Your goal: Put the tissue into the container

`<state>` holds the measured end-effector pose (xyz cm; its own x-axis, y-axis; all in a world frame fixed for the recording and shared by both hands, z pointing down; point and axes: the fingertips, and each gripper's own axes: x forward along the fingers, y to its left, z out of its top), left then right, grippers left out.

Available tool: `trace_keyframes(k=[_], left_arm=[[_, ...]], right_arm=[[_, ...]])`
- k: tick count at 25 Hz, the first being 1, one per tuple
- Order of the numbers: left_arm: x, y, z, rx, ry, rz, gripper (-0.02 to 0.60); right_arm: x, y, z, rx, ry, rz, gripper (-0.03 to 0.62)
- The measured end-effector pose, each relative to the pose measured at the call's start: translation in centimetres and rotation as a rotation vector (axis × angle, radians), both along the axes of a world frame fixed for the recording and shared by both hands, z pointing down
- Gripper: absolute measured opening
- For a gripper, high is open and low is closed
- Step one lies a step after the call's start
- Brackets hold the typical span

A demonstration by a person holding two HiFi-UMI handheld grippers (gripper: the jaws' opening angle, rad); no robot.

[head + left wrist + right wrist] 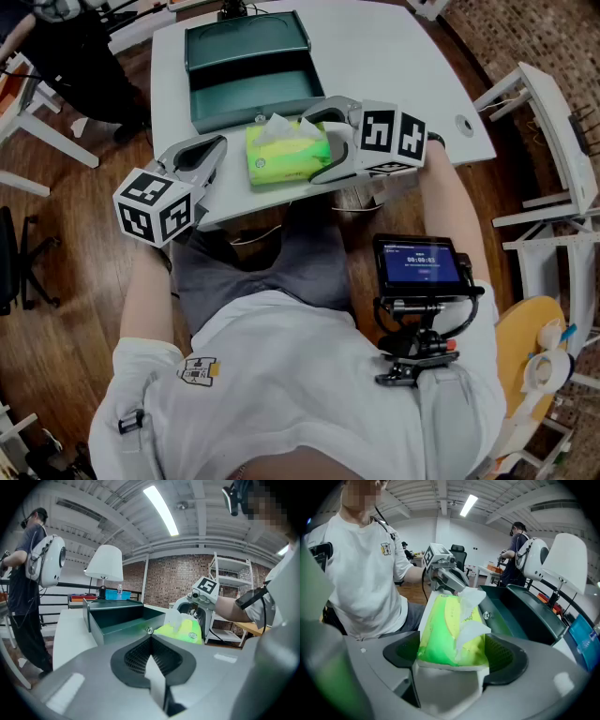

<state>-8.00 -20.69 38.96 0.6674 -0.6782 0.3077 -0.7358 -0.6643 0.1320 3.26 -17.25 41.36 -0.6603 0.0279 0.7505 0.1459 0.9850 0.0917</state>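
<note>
Spread wide on the right gripper (317, 145), pads just beside both sides of the green tissue pack (281, 150), no squeeze visible; pressed together on nothing on the left gripper (217, 148), at centre left. Lies at frame centre near the white table's (394, 56) front edge, just before the dark green container (258, 101). Probably light, soft and slippery in its film, so better to pinch gently across the middle, not the loose top sheet.
</note>
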Motion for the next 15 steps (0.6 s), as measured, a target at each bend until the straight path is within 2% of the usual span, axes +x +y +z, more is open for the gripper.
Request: trace_keyframes(k=[4, 6, 11, 15], left_arm=[[0.1, 0.0, 0.1, -0.002, -0.004, 0.008, 0.000], [0.0, -0.1, 0.2, -0.003, -0.005, 0.009, 0.000], [-0.1, -0.3, 0.3, -0.007, -0.005, 0.013, 0.000], [-0.2, -0.2, 0.5, -0.005, -0.006, 0.017, 0.000]], right_arm=[[0.5, -0.2, 0.3, 0.008, -0.006, 0.002, 0.350], [0.5, -0.2, 0.2, 0.018, -0.010, 0.001, 0.325], [0.5, -0.2, -0.3, 0.047, -0.008, -0.001, 0.304], [0.2, -0.3, -2.8, 0.080, -0.042, -0.007, 0.301]])
